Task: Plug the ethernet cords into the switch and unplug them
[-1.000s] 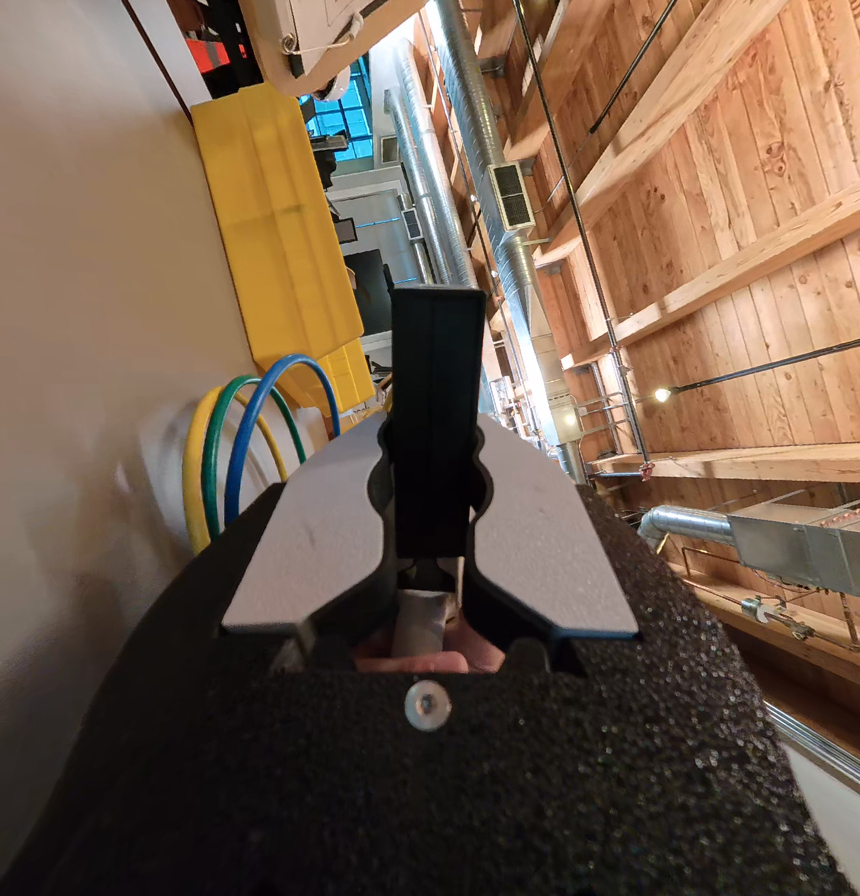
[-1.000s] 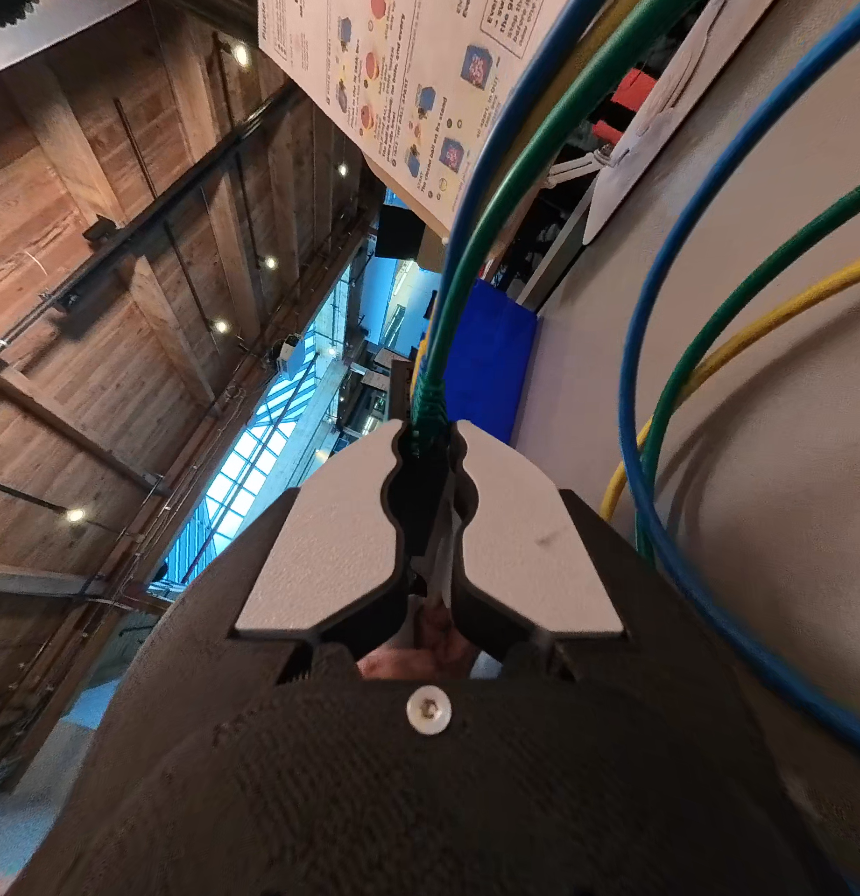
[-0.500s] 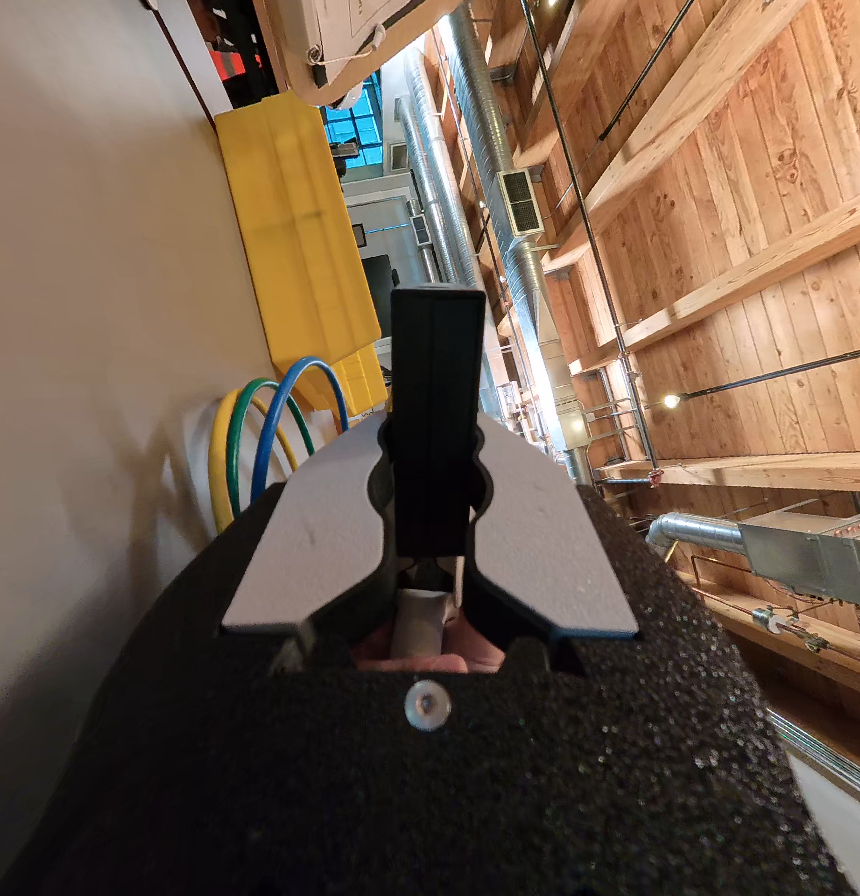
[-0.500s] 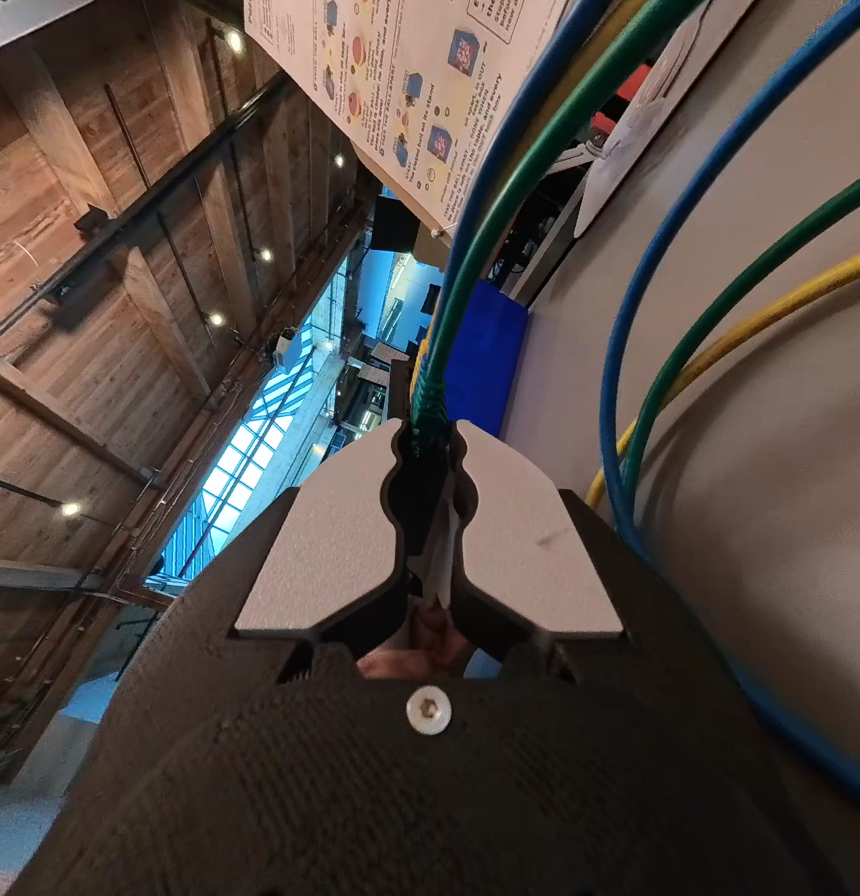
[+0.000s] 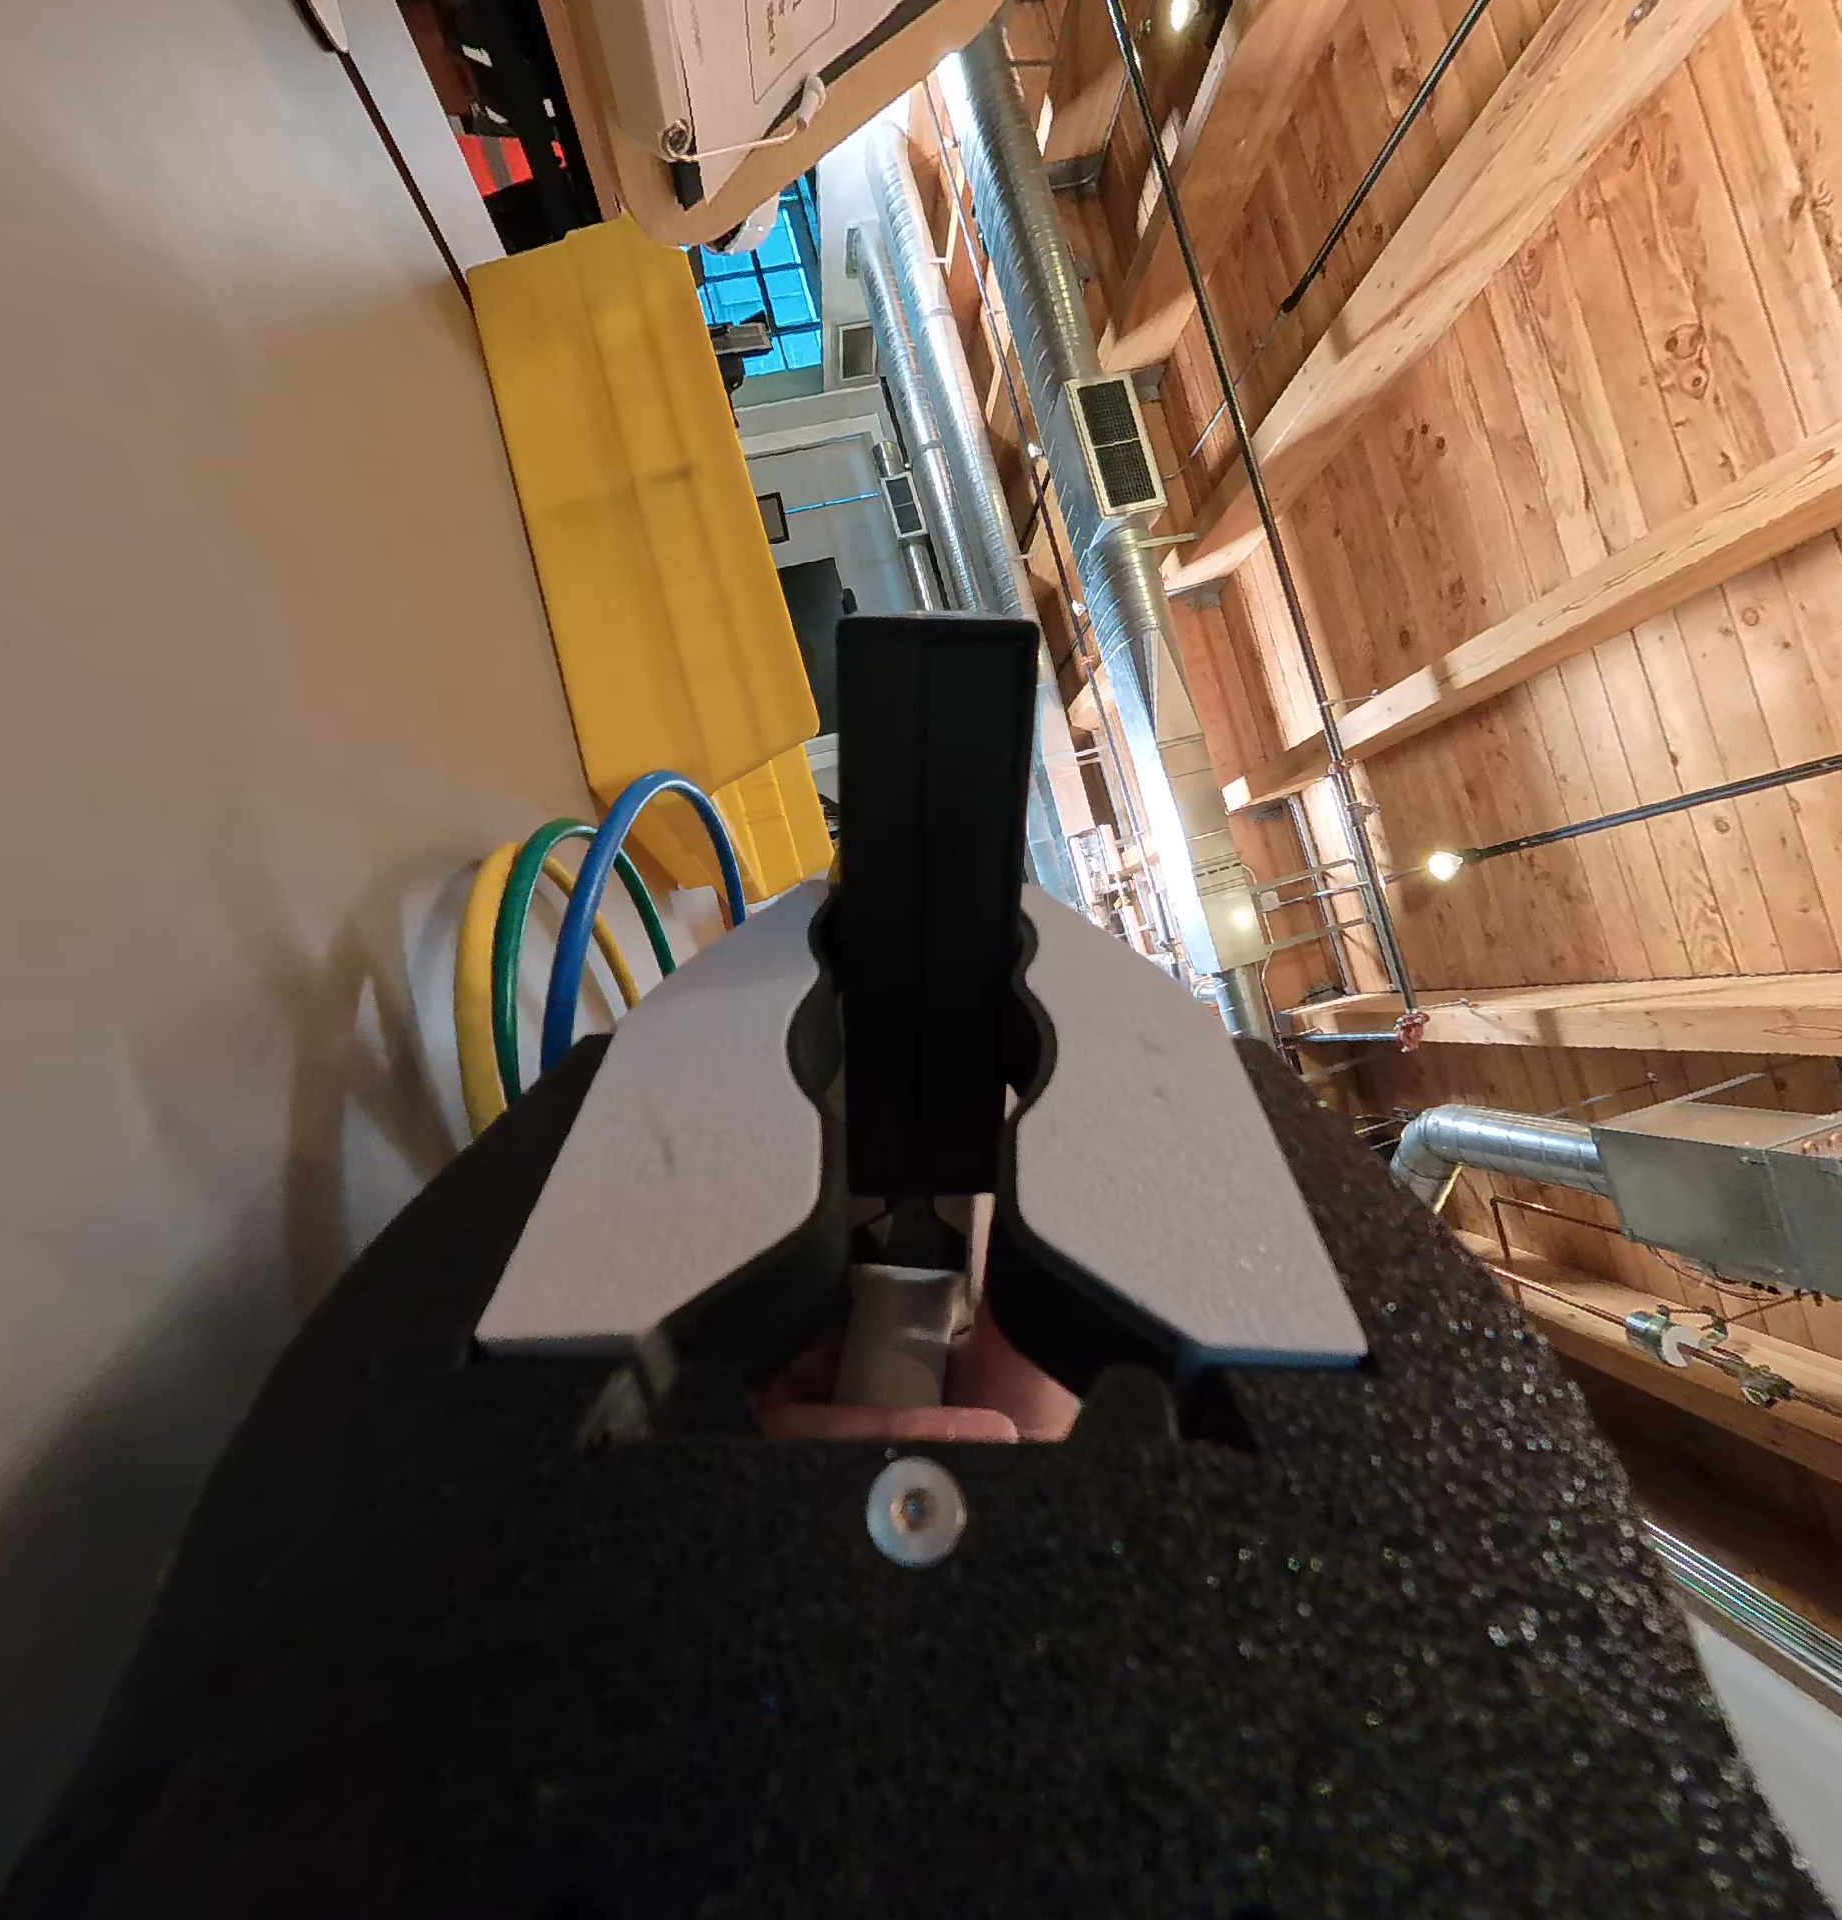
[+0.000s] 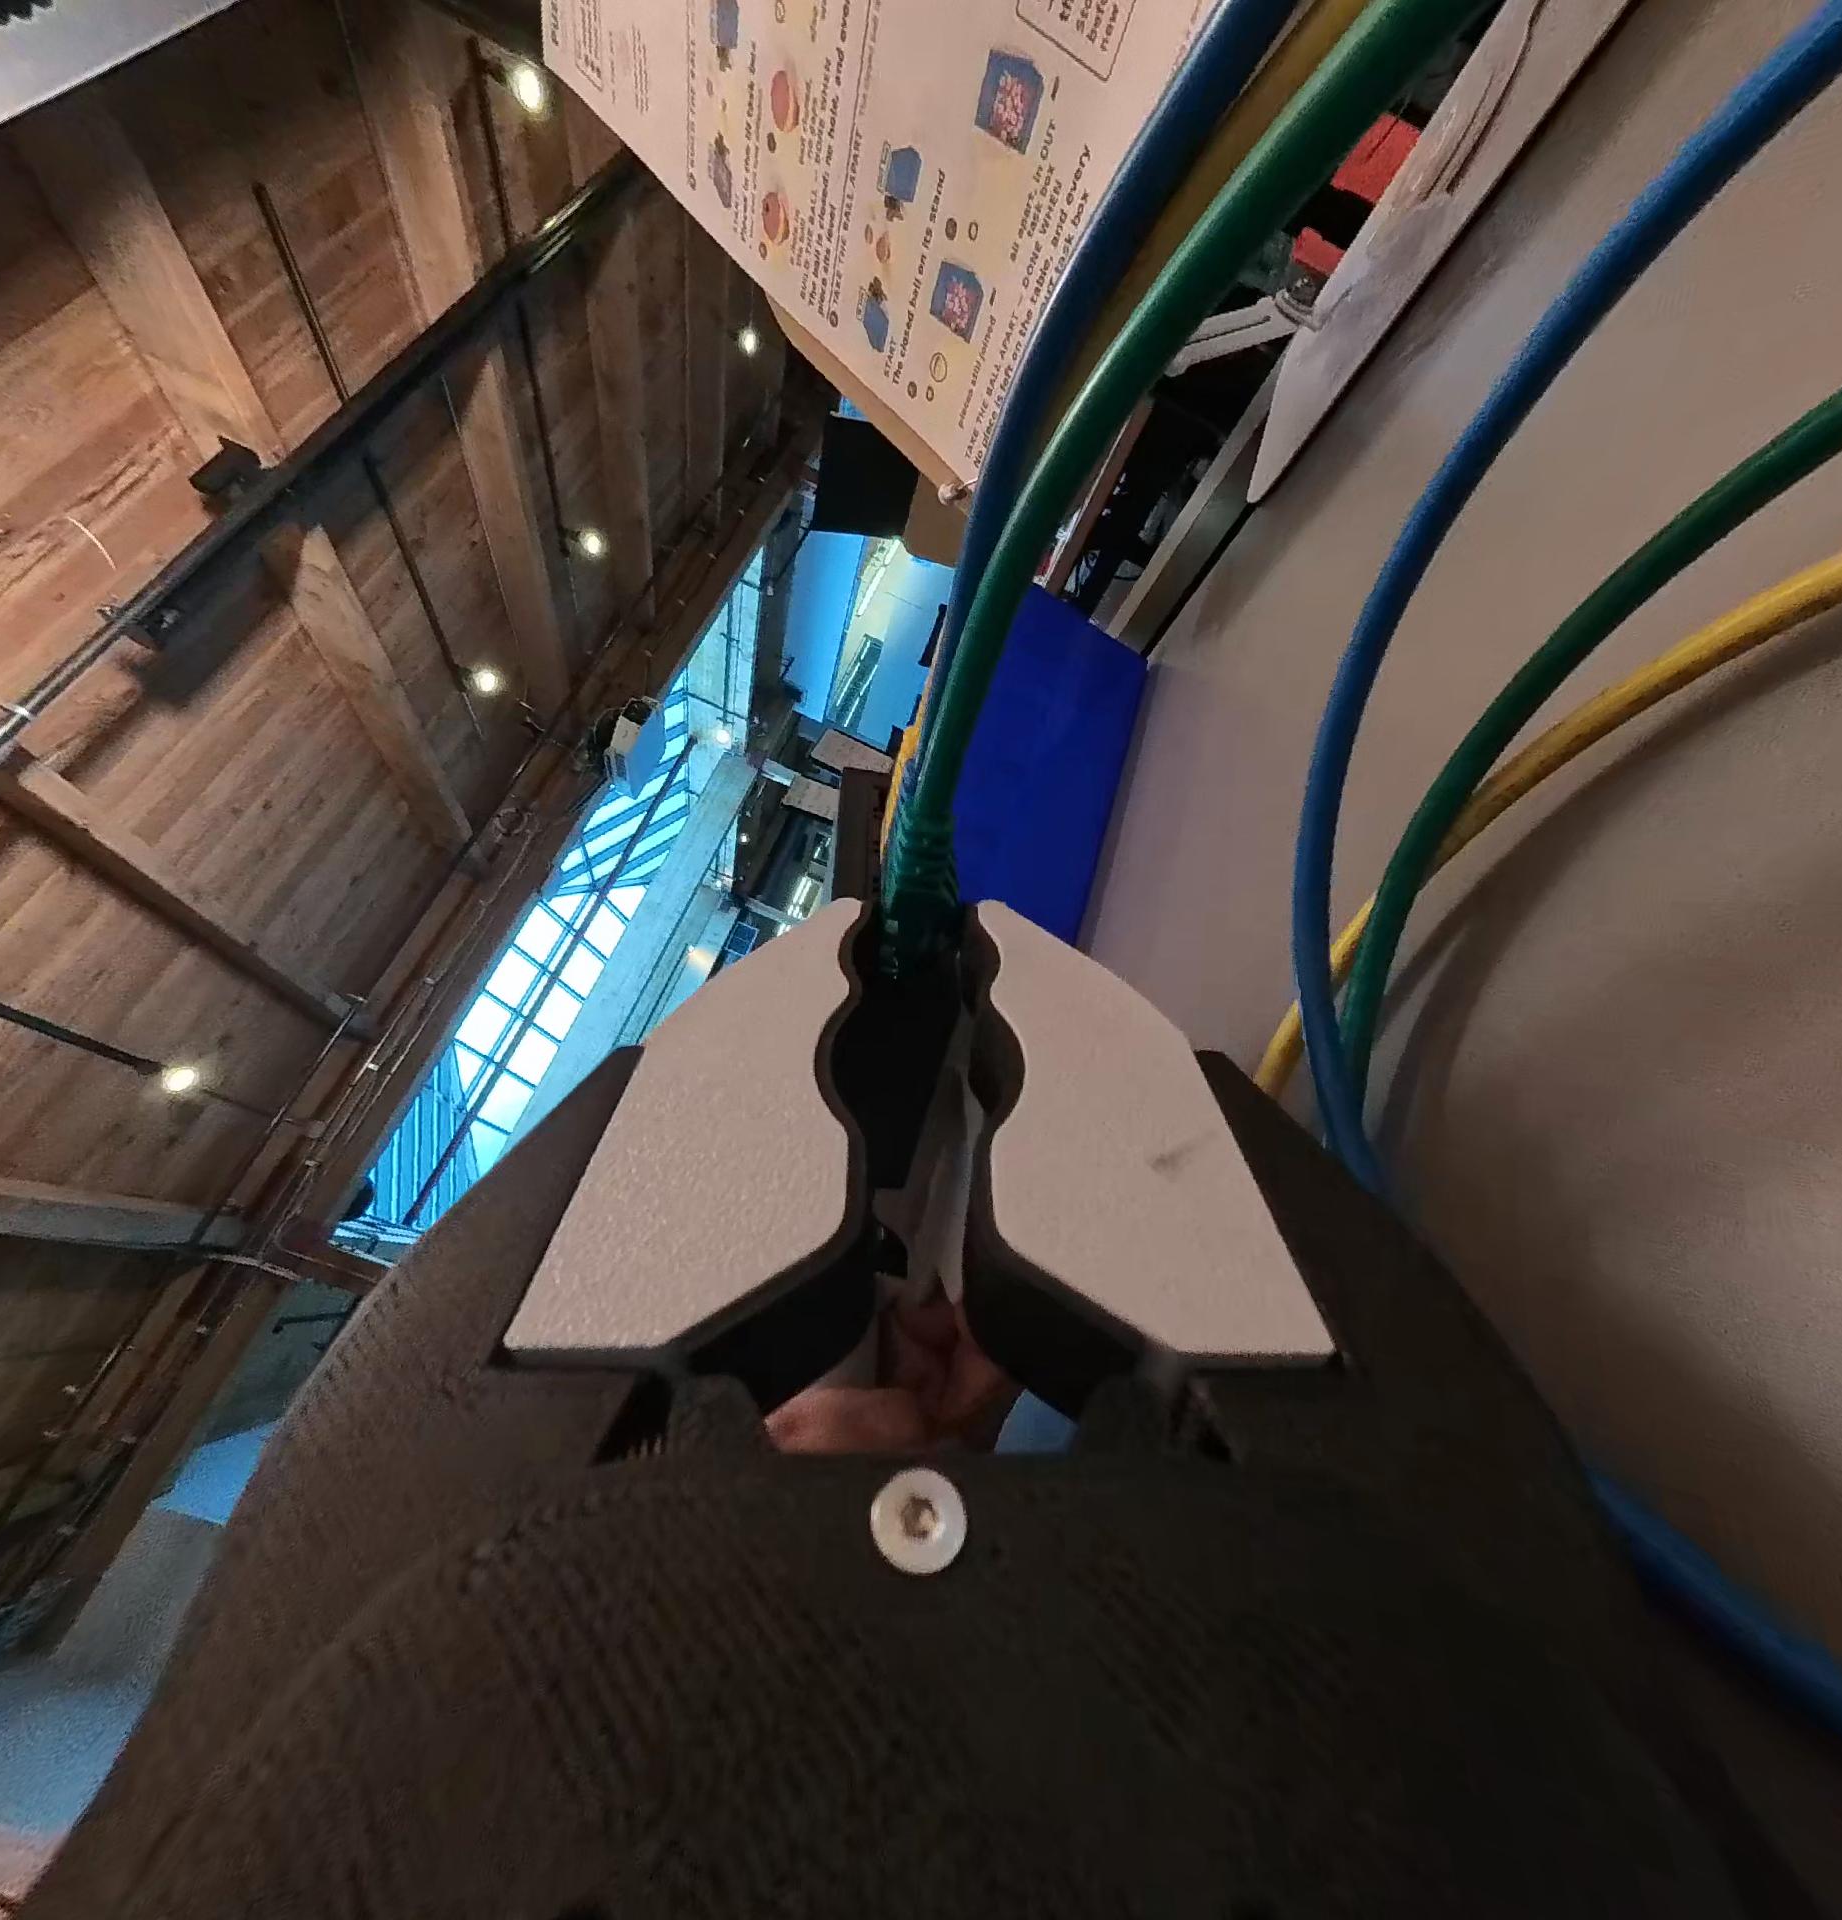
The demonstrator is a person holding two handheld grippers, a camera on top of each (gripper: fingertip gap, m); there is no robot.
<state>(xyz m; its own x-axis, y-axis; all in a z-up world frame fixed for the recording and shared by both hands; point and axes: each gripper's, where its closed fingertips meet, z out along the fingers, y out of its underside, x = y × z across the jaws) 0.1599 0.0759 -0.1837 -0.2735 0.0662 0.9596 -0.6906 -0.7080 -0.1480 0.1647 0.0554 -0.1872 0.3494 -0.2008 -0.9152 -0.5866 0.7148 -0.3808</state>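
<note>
While both views drift only slightly, nothing has been released
Left gripper (image 5: 932,935) stays clamped on the black switch (image 5: 932,831); right gripper (image 6: 917,935) still pinches the green cord (image 6: 922,862) plug, seating unresolved

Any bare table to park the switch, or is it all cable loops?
Left wrist view: bare table this side of the yellow bin, above the yellow, green and blue cable loops. Right wrist view: open patch inside the loops; the blue bin end is crowded by cables running to the switch. Left gripper holds the switch, right gripper the green plug.

Black switch (image 5: 932,914) upright; green cord (image 6: 1042,499) arching overhead.
</note>
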